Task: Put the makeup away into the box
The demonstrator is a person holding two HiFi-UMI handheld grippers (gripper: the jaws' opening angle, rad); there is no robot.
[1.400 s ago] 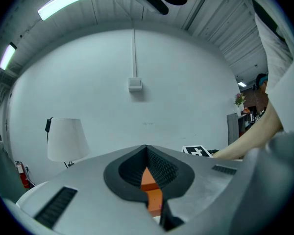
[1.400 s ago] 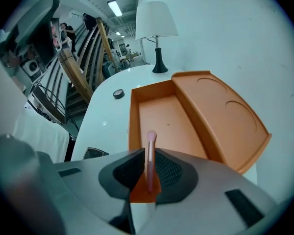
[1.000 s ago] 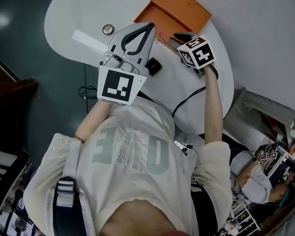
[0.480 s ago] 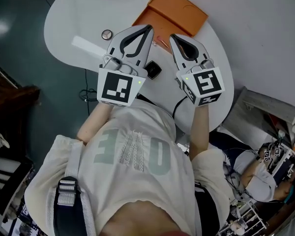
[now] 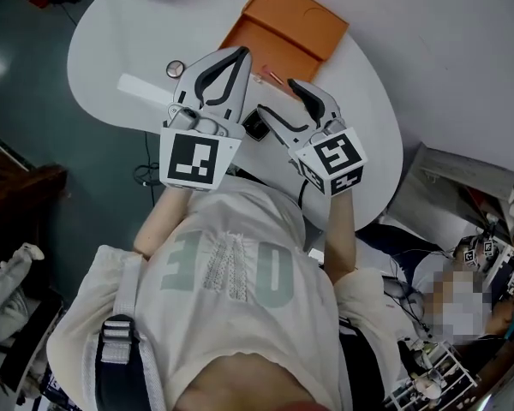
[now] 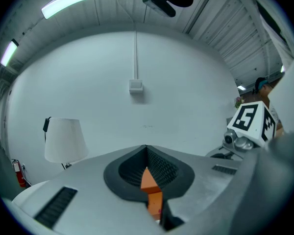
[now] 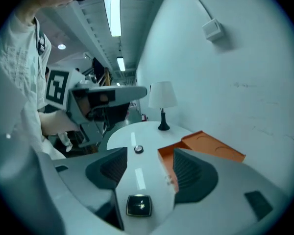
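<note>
Jaws of the left gripper (image 5: 236,56) are pressed together with nothing between them, pointing level above the white table (image 5: 128,32). The right gripper (image 5: 277,98) has its jaws apart and opening, empty, tilted down over a black square compact (image 7: 138,204) that lies on the table near the orange box (image 5: 284,26).

readable text: none | shirt (image 5: 231,268): large pale letters, not legible
</note>
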